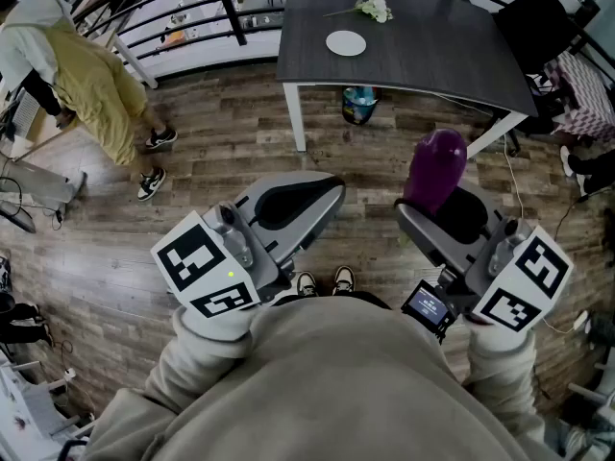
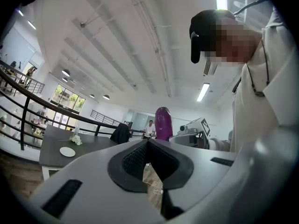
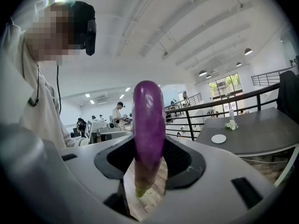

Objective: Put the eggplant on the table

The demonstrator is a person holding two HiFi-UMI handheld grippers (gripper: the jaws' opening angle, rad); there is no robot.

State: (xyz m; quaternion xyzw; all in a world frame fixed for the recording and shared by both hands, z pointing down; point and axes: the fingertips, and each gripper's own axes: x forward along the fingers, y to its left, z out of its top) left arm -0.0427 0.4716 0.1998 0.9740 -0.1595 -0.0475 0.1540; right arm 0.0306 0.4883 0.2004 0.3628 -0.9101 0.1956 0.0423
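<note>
A purple eggplant (image 1: 437, 167) stands upright between the jaws of my right gripper (image 1: 434, 209), which is shut on it over the wooden floor. In the right gripper view the eggplant (image 3: 148, 125) fills the middle, stem end down, with the black pads (image 3: 180, 160) pressed on both sides. My left gripper (image 1: 322, 192) is held beside it with nothing in it; its pads (image 2: 133, 160) meet at the tip, so it is shut. The dark table (image 1: 413, 51) stands ahead, some way beyond both grippers. The left gripper view also catches the eggplant (image 2: 163, 122).
On the table lie a white plate (image 1: 346, 43) and a small bunch of flowers (image 1: 373, 8). A person in a yellow coat (image 1: 91, 84) bends at the far left. A black railing (image 1: 192, 8) runs behind. A chair with dark clothing (image 1: 540, 27) stands at the table's right.
</note>
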